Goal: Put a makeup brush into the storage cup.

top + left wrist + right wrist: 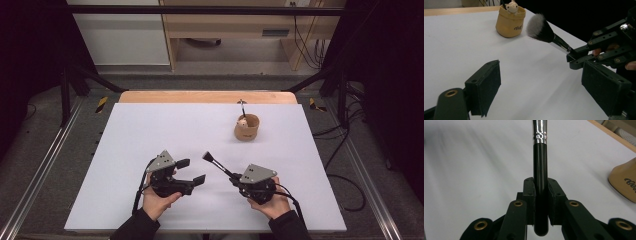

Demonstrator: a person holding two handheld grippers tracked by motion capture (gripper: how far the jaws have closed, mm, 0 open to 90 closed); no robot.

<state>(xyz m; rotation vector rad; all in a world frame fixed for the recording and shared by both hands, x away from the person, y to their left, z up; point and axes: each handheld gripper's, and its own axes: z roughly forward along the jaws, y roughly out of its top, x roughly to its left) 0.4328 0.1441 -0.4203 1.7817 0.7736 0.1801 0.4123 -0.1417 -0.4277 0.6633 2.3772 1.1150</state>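
The right gripper [231, 176] has its fingers [530, 195] closed tight on the black round handle of a makeup brush with a silver metal collar and a soft grey-and-white tuft [541, 28]. In the right gripper view the handle stands straight up between the two pads, its rounded butt end poking out just below them and the shiny collar well above. In the high view the makeup brush [215, 162] slants up and away from the gripper, its tuft pointing toward the middle of the white worktop [150, 130] and held clear of the surface.

The left gripper [191, 171] has its fingers [485, 87] spread wide apart with nothing between them; both felt-faced pads hover over bare worktop.

A small tan fabric pot with dark lettering on its side [247, 127] stands upright toward the far right of the worktop, with a little pale animal figure [512, 6] peeking over its rim. Measured from that pot, the brush tuft is nearer the person and to the left, well apart from it; the right gripper lies nearer still, and the left gripper farther left again, beside the right one without touching.
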